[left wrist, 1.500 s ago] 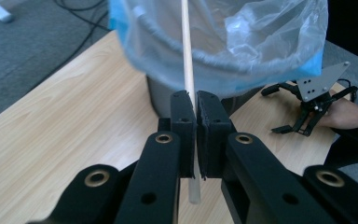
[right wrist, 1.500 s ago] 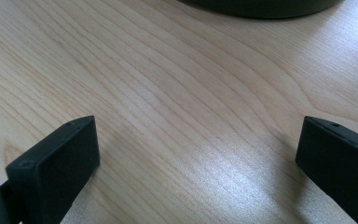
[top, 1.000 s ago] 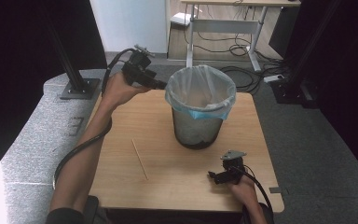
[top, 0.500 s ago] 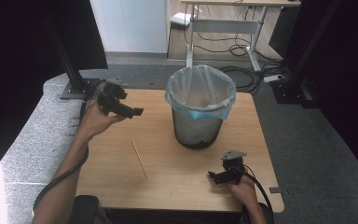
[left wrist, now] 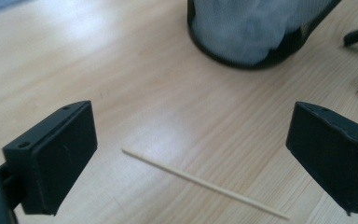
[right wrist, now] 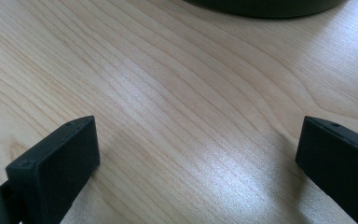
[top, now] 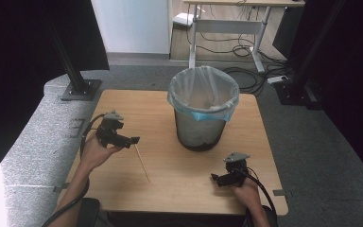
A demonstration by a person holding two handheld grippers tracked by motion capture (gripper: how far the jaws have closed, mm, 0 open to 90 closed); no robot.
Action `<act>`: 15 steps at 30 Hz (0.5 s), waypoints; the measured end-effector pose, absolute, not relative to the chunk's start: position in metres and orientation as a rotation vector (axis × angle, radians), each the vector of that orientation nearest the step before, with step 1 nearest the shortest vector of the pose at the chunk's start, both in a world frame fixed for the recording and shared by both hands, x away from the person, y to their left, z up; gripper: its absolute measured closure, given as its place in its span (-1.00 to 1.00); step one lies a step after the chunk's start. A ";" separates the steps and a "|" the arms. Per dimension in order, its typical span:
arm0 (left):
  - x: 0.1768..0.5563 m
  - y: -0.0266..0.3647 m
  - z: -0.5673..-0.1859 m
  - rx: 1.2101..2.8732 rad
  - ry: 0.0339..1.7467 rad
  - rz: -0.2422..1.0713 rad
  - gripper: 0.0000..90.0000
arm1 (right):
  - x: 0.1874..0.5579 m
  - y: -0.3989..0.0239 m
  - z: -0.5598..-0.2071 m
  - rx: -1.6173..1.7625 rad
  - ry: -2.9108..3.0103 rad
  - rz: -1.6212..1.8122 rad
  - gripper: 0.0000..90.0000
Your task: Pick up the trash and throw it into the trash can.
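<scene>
A lined bin (top: 203,111) stood mid-table (top: 123,198). Left of it, the left gripper (top: 123,139) hovered wide open beside a thin wooden stick (top: 142,163), seemingly lining up a pick. The right gripper (top: 224,178), also open, rested near the bin's front.

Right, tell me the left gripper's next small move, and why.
Probably lower the left gripper straight down and close on the thin wooden stick. Its jaws stand wide open with the stick lying flat on the table between them, untouched. The lined bin nearby looks a likely destination.
</scene>
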State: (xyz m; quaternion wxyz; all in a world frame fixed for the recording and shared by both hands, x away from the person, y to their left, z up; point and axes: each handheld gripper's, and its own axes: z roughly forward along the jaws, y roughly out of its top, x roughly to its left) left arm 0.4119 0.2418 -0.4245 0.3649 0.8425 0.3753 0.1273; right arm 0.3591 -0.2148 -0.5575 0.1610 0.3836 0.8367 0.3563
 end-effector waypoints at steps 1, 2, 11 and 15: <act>0.412 0.242 -0.425 2.167 0.965 0.327 -0.94 | 0.359 -0.215 -0.558 1.095 2.389 1.017 -1.00; 0.406 0.241 -0.439 2.164 0.969 0.326 -0.94 | 0.359 -0.215 -0.558 1.094 2.388 1.017 -1.00; 0.385 0.234 -0.497 2.163 1.009 0.318 -0.91 | 0.359 -0.215 -0.558 1.095 2.387 1.018 -1.00; 0.381 0.220 -0.520 2.173 1.038 0.345 -0.89 | 0.359 -0.214 -0.558 1.094 2.388 1.018 -1.00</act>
